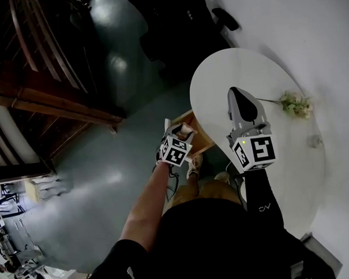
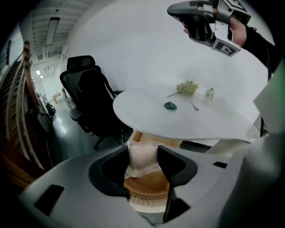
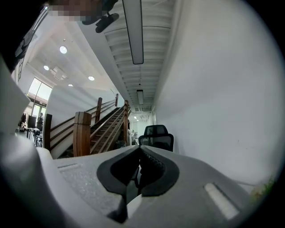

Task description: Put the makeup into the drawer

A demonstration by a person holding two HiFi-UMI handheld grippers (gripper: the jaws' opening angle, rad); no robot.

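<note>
Left gripper (image 1: 181, 130) pinches wrapped makeup puff (image 2: 142, 161) over wooden drawer (image 1: 202, 138); right gripper (image 1: 237, 95), 2 o'clock, jaws closed, empty, above white table (image 1: 286, 56).

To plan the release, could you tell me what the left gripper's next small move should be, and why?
Probably open the left gripper to let go of the wrapped puff: it sits between the jaws, with the open wooden drawer just beyond it.

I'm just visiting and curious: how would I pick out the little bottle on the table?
Find the round white table beside the wall. On it lie a pale flower sprig, a dark green lump and a thin stick. The bottle stands near the sprig: the only clear, upright thing there.
</note>
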